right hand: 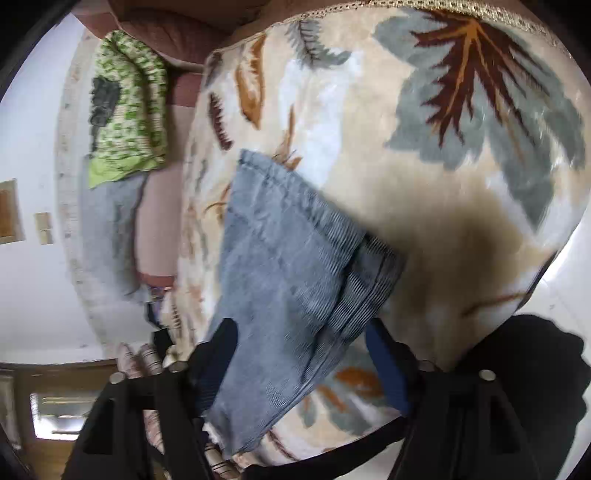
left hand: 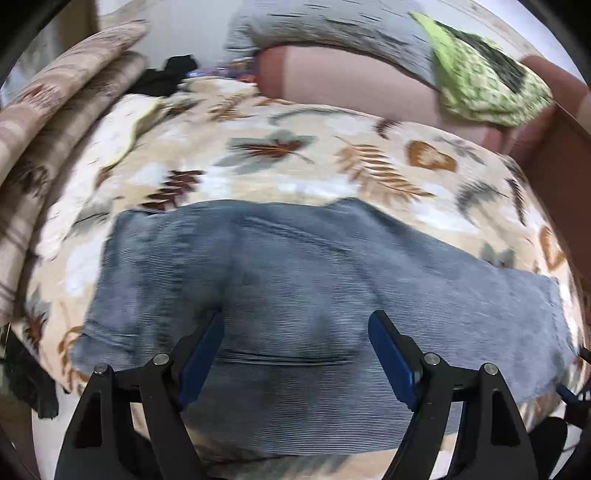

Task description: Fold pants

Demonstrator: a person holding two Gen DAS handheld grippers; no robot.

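The pants [left hand: 314, 295], of faded blue denim, are laid across a leaf-patterned blanket [left hand: 295, 155] in the near half of the bed, the flat soft surface giving room for the cloth to be spread and doubled. In the left wrist view they run from left to right as one broad band, with a frayed hem at the right end; layered edges are seen in the right wrist view, so at least one fold is judged to have been made already.

The left gripper [left hand: 295, 343] is held above the near middle of the pants with its jaws set wide apart. Nothing is clasped between them; the denim is seen only behind the gap. The right gripper [right hand: 299, 350] is likewise spread wide, with the stacked edge of the pants lying in line with the gap but not pinched by the pads, as far as the blur allows. Both claws are judged to be kept open so that a fresh edge can be taken for the next fold.

At the far side of the bed a green patterned cloth [left hand: 480, 85] and a grey garment [left hand: 325, 29] are set apart from the working area, probably to keep it free. Striped cushions [left hand: 55, 110] are stacked at the far left.
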